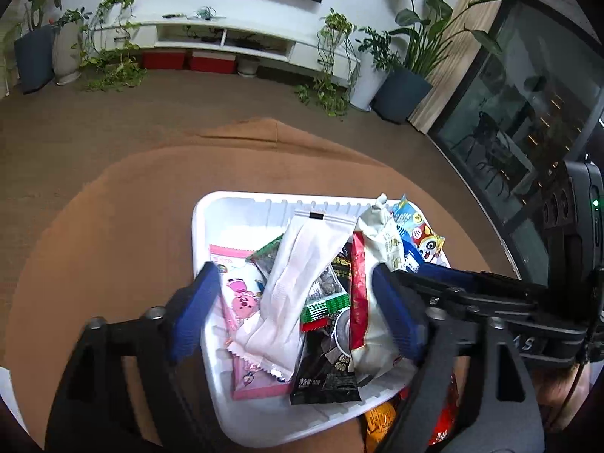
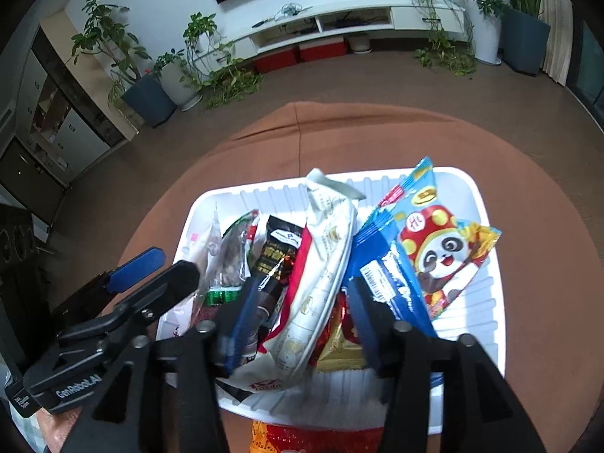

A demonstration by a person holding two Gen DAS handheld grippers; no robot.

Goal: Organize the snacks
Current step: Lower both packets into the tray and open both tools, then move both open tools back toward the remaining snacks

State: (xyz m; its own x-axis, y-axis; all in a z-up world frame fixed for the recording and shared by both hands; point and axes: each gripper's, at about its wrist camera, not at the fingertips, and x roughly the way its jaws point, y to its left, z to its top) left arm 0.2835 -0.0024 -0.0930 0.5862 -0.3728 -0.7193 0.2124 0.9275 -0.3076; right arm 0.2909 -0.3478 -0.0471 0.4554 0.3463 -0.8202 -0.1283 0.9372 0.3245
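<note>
A white tray on the round brown table holds several snack packs: a pink cartoon pack, a long white pack, a black pack, a cream and red pack and a blue panda pack. My left gripper is open above the tray, its fingers spread around the white and black packs. My right gripper is open over the tray, its fingers either side of the cream and red pack. The blue panda pack lies just right of it.
An orange and red snack pack lies on the table at the tray's near edge. The right gripper reaches into the left wrist view from the right. Potted plants and a white TV cabinet stand far behind.
</note>
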